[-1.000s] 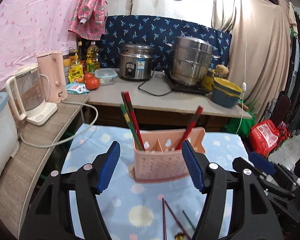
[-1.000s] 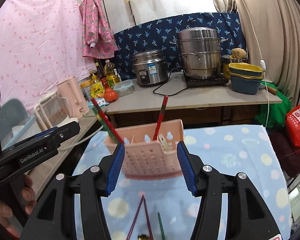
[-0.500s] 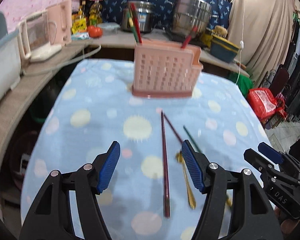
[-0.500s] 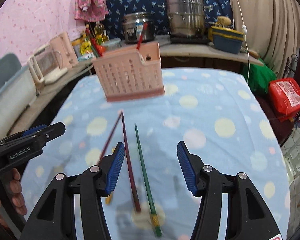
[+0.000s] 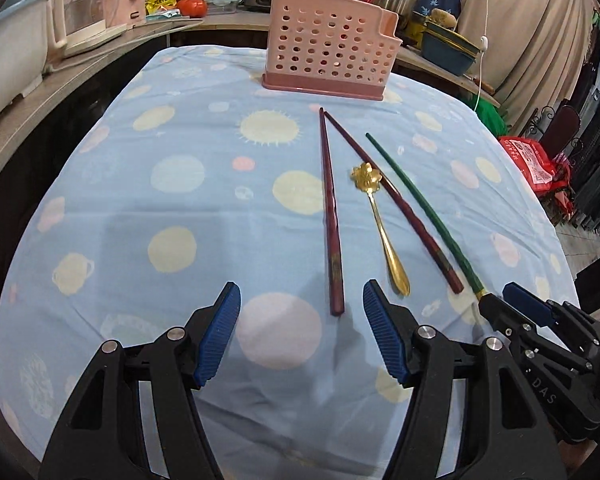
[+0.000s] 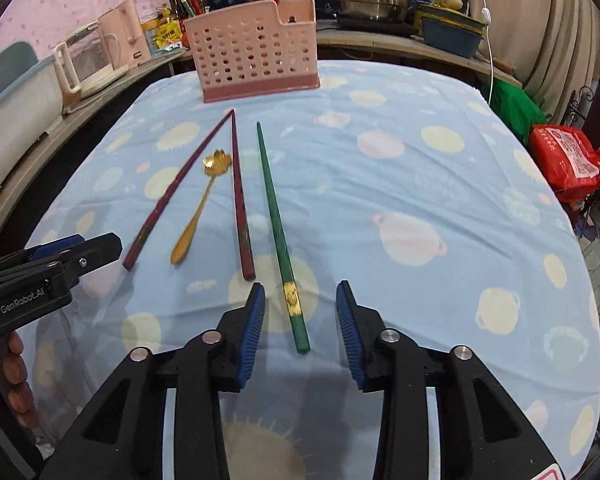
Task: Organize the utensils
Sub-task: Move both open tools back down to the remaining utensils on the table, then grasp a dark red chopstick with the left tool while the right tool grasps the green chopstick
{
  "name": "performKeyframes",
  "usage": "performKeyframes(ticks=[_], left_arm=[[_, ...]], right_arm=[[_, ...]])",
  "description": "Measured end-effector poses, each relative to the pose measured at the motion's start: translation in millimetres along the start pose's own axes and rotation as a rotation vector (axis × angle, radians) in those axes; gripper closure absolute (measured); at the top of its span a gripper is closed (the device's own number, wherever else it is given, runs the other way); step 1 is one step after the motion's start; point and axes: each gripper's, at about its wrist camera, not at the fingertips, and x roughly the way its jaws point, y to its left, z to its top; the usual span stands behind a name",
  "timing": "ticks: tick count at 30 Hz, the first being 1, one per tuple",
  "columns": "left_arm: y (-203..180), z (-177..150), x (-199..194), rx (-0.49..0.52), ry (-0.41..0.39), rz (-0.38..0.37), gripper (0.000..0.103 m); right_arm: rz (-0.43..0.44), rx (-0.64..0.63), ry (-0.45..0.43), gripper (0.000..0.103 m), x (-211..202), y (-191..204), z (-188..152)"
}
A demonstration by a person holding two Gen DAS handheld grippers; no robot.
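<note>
Now right gripper (image 6: 300, 320) closing astride green chopstick (image 6: 278, 232) butt, pads clear; centre before pinch. Left gripper (image 5: 300, 332) open, empty.

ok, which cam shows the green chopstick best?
Right wrist: the green chopstick shows whole, its thick end between the closing right gripper pads. Left wrist shows it off to the side, its end hidden by that gripper.

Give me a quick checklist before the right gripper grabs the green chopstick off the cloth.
1. Green chopstick end lies between the right gripper pads: ok.
2. Jaws closing, not yet touching it: ok.
3. Green chopstick apart from the nearest dark red chopstick: ok.
4. Gold spoon out of the grasp: ok.
5. Left gripper open, holding nothing: ok.
6. Free slot in the pink basket: cannot tell.
</note>
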Motion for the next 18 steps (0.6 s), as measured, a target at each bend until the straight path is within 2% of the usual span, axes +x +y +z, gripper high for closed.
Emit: performKeyframes(ticks=[9,13,18], left_arm=[[-8.1,-6.8,4.1,0.020,-0.019,-0.007,0.044],[-10.2,-3.1,9.3,0.023,-0.014,-0.005,0.050],[-13.1,2.3,18.4,0.047,-0.008,0.005,0.066]], right_arm=[[0.005,0.005,-0.003,0.080,4.9,2.1,-1.8],[0.008,0.003,-0.005,0.085,6.5,2.5,-1.2],[0.006,0.007,-0.009,0.088,7.5,3.3,-1.5]])
